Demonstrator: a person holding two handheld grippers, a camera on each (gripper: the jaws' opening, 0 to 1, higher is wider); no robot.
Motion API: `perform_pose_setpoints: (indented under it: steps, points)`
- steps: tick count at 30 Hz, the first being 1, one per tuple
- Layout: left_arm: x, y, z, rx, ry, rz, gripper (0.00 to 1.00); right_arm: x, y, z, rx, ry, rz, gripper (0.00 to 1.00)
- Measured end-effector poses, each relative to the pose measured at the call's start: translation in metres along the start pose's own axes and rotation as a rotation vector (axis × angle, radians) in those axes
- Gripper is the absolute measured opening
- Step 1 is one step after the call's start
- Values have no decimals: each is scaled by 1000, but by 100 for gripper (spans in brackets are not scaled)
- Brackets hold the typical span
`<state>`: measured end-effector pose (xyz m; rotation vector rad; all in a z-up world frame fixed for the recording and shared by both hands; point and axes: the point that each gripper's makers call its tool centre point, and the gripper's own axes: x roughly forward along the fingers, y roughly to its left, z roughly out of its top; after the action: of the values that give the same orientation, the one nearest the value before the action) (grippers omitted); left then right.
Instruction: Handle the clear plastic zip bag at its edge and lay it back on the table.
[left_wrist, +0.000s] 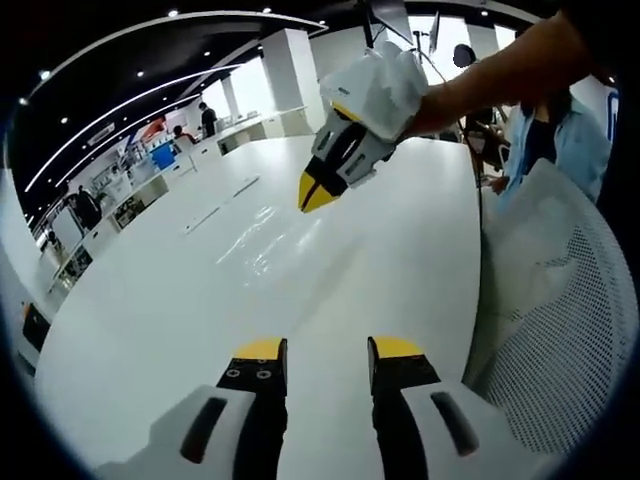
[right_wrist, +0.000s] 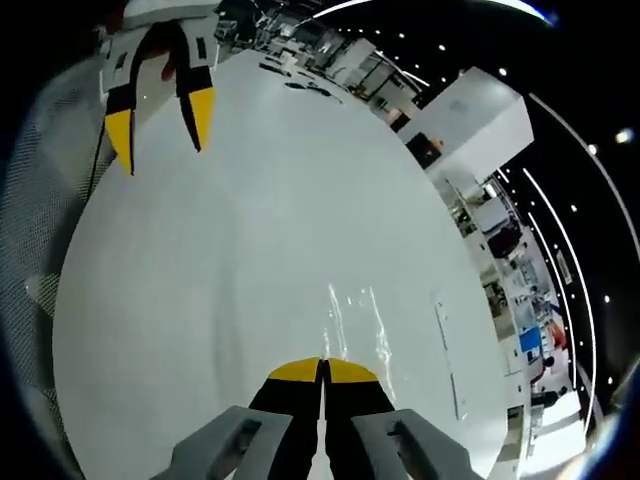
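Note:
The clear plastic zip bag (left_wrist: 262, 238) lies flat on the white table (left_wrist: 180, 320), showing mostly as glossy creases. In the left gripper view, my right gripper (left_wrist: 312, 194) reaches in from the upper right, held by a hand, with its yellow tips together at the bag's right edge. My left gripper (left_wrist: 328, 350) stands open over bare table, short of the bag. In the right gripper view, my right gripper (right_wrist: 322, 368) is shut, and the bag (right_wrist: 355, 318) runs from its tips forward. Across the table (right_wrist: 230, 230), the left gripper (right_wrist: 160, 115) hangs open.
A white mesh chair (left_wrist: 565, 330) stands at the table's right edge, and again at the left as the chair (right_wrist: 40, 250). A person in a light blue top (left_wrist: 560, 140) is behind it. Two thin flat strips (left_wrist: 245, 186) lie farther along the table. Shelves and a pillar (right_wrist: 470, 125) stand beyond.

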<state>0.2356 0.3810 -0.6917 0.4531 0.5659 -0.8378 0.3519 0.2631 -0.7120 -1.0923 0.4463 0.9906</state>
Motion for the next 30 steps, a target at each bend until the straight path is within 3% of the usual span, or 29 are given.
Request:
perform_pose_setpoints:
  steps: [8, 30]
  points:
    - [0, 0, 3, 11, -2, 7, 33, 1, 3, -7, -20, 30, 15, 0]
    - [0, -1, 9, 18, -4, 4, 35, 12, -2, -13, 70, 59, 14, 0]
